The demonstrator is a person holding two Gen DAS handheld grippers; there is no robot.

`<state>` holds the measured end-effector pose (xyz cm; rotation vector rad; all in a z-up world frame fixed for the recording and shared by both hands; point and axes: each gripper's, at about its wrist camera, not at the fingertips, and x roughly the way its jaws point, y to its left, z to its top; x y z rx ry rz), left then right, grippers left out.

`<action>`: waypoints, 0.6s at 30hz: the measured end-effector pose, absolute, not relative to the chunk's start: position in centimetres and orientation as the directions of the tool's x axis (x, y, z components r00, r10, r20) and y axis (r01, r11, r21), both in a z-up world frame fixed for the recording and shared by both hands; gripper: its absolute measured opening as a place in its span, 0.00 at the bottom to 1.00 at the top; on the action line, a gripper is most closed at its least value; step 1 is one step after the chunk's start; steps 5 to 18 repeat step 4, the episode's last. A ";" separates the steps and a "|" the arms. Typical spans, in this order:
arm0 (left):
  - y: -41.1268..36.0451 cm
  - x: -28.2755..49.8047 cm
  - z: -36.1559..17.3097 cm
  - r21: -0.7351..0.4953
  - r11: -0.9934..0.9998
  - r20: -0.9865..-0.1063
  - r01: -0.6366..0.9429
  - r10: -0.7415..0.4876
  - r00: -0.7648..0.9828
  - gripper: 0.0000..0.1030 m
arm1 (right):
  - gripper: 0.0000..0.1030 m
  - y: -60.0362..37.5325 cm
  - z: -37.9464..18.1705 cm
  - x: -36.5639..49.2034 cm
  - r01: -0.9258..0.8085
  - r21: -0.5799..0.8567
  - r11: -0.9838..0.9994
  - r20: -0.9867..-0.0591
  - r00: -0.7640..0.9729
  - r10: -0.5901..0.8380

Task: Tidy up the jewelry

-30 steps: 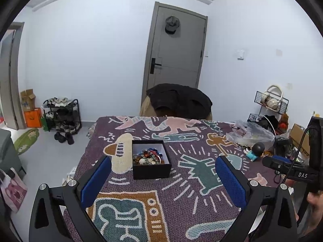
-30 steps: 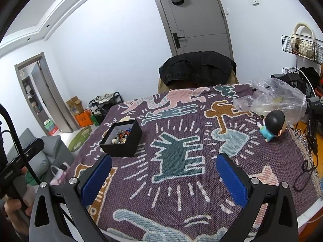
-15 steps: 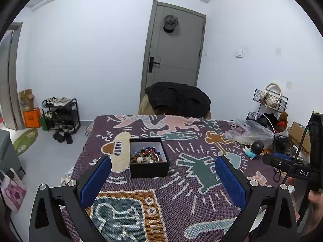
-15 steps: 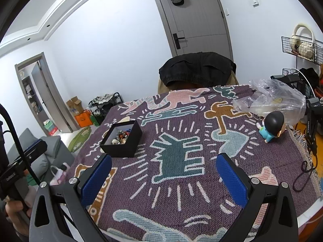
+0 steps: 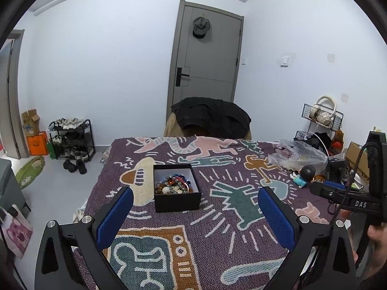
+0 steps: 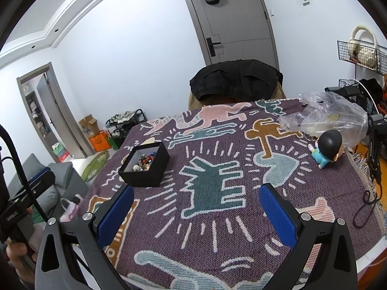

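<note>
Two hand-held grippers hover over a bench covered with a purple patterned cloth (image 5: 217,229). The left hand-held gripper (image 5: 194,209) and the right hand-held gripper (image 6: 196,205) both have their blue-padded jaws spread wide, holding nothing. A black open box (image 5: 177,199) heaped with jewelry (image 5: 174,184) sits on the cloth, just ahead of the left one. A small doll (image 6: 326,148) lies near a clear plastic bag (image 6: 331,117).

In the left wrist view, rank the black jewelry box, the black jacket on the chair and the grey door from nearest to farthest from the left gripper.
Measured from the left gripper:
1. Black jewelry box, on the patterned tablecloth, just ahead between the fingers, slightly left of centre.
2. Black jacket, draped over the chair at the table's far edge.
3. Grey door, in the back wall behind the chair.
</note>
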<state>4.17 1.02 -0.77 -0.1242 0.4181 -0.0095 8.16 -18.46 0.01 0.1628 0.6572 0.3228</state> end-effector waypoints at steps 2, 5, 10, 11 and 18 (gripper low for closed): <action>1.0 4.1 -0.8 -0.121 0.993 -0.400 -0.016 -0.034 0.916 1.00 | 1.00 -18.3 -0.1 8.2 -0.242 0.251 0.937 -0.573 0.743 0.346; 1.1 4.1 -0.8 -0.121 0.992 -0.400 -0.019 -0.032 0.916 1.00 | 1.00 -18.2 -0.3 8.2 -0.244 0.255 0.936 -0.574 0.740 0.350; 1.1 4.1 -0.8 -0.121 0.992 -0.400 -0.019 -0.032 0.916 1.00 | 1.00 -18.2 -0.3 8.2 -0.244 0.255 0.936 -0.574 0.740 0.350; 1.1 4.1 -0.8 -0.121 0.992 -0.400 -0.019 -0.032 0.916 1.00 | 1.00 -18.2 -0.3 8.2 -0.244 0.255 0.936 -0.574 0.740 0.350; 1.1 4.1 -0.8 -0.121 0.992 -0.400 -0.019 -0.032 0.916 1.00 | 1.00 -18.2 -0.3 8.2 -0.244 0.255 0.936 -0.574 0.740 0.350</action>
